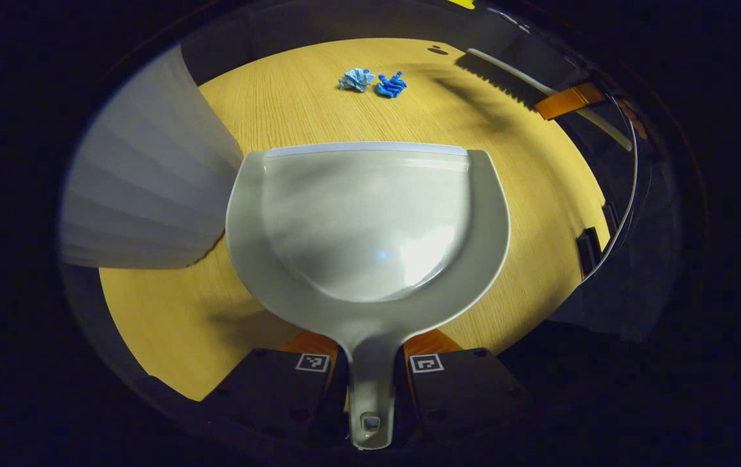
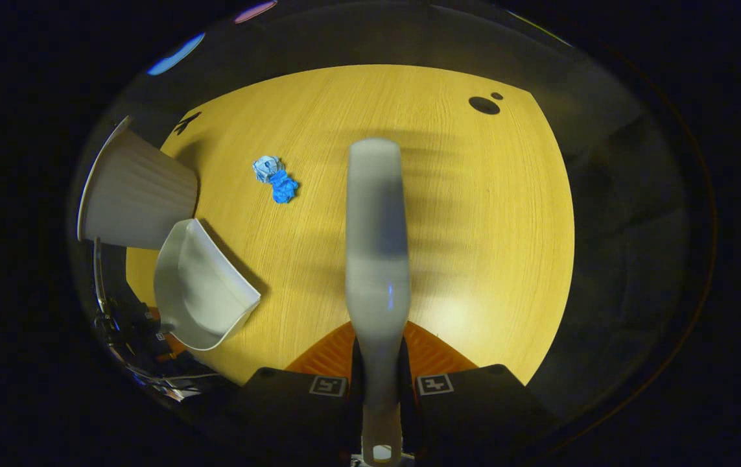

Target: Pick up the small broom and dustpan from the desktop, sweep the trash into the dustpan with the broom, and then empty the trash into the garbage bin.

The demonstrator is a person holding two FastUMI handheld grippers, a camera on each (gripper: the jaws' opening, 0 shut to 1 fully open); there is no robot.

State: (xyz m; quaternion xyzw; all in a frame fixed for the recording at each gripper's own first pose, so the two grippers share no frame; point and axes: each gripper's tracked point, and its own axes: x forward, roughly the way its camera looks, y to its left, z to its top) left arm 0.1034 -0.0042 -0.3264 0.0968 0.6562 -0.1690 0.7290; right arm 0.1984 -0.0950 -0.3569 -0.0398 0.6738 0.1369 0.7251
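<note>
Wood-grain surface point(image 2: 474, 214) lit in a dark booth, blue trash point(image 1: 373, 82) lying on it, dustpan point(image 1: 370, 227) handle clamped by left gripper point(image 1: 370, 363), broom point(image 2: 376, 246) handle pinched in right gripper point(image 2: 380, 383), white bin point(image 2: 133, 194) beside the dustpan.

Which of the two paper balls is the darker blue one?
The darker scrap lies right of the pale scrap in the left gripper view, touching it, ahead of the dustpan.
</note>
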